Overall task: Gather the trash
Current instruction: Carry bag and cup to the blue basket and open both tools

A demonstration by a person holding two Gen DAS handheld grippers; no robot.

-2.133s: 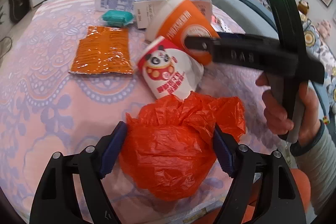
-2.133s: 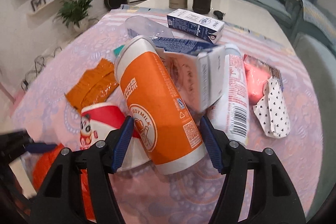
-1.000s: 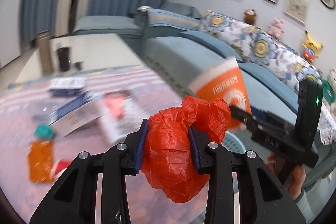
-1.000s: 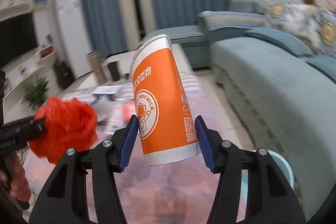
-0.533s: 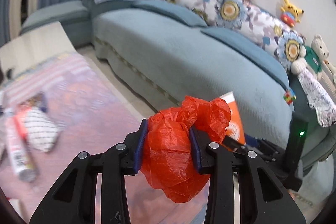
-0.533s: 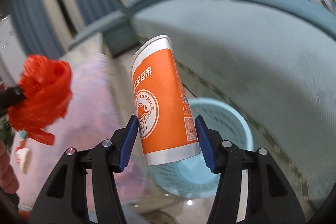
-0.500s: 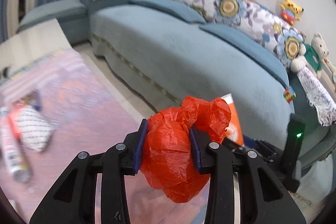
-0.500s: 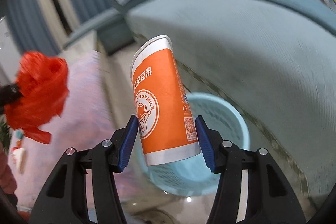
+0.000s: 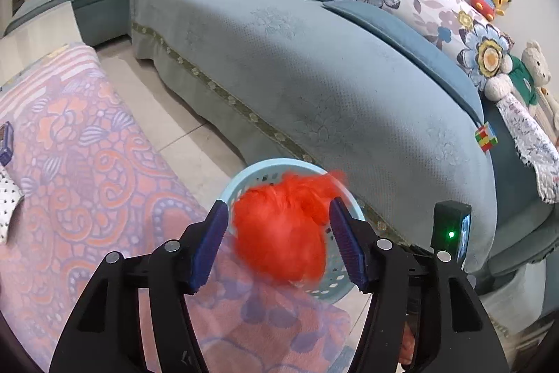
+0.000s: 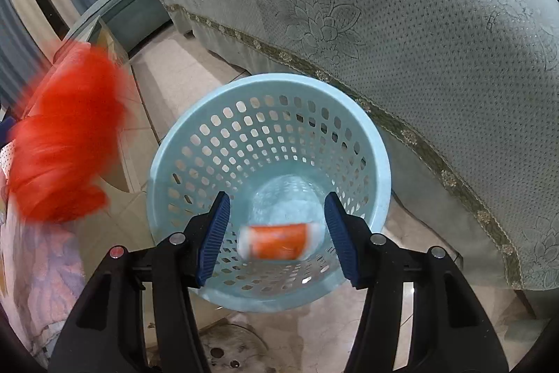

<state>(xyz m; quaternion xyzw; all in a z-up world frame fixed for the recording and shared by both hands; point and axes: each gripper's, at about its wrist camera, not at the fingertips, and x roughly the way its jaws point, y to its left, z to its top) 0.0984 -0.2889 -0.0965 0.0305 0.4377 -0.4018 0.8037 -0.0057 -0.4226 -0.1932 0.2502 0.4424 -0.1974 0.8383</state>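
A light blue perforated basket [image 10: 265, 128] stands on the floor by the sofa. My right gripper [image 10: 276, 240] hangs open right above it. The orange-and-white soymilk cup [image 10: 276, 242] is blurred, lying sideways inside the basket, clear of both pads. My left gripper [image 9: 277, 243] is over the table's edge, its jaws opening. The crumpled red plastic bag [image 9: 279, 229] is blurred between the pads, loose, in front of the basket [image 9: 244, 173]. In the right wrist view the red bag [image 10: 63, 142] shows blurred at the left.
A teal sofa [image 9: 314, 76] with floral cushions and plush toys runs behind the basket. The table's pink patterned cloth [image 9: 87, 163] fills the left. The right gripper's black housing [image 9: 450, 226] with a green light is at the right. Something pale and translucent [image 10: 286, 194] lies at the basket's bottom.
Both grippers came down over the basket. The cup has left the right jaws and dropped into the basket. The left jaws have spread and the red bag has come loose.
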